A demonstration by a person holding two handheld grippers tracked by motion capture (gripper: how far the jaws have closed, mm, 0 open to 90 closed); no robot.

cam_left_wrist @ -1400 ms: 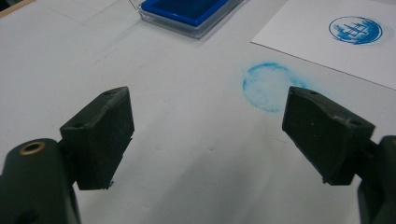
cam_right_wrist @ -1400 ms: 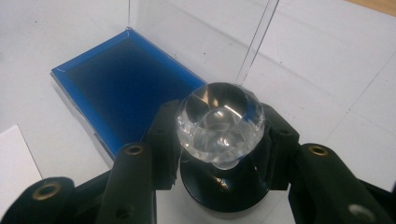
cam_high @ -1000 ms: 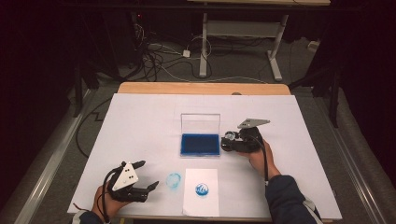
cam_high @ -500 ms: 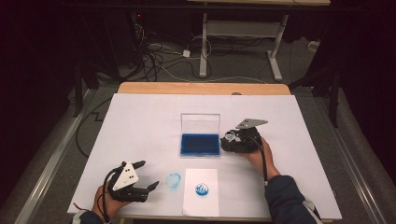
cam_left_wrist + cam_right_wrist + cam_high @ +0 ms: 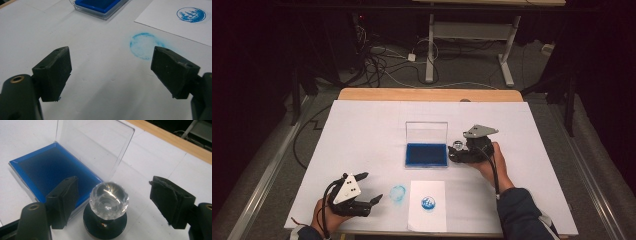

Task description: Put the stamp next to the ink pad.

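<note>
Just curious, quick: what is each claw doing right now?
Left gripper: open, holding nothing.
Right gripper: open, jaws either side of the stamp, not gripping it.

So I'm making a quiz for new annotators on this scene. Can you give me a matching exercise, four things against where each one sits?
Things:
1. ink pad
2. stamp
3. stamped paper
4. blue smudge

Places:
A. between the right gripper's open jaws
B. on the table cover, just left of the paper
C. table centre, clear lid raised
D. at the near edge, bearing a round blue print

Pairs: 1-C, 2-A, 3-D, 4-B
</note>
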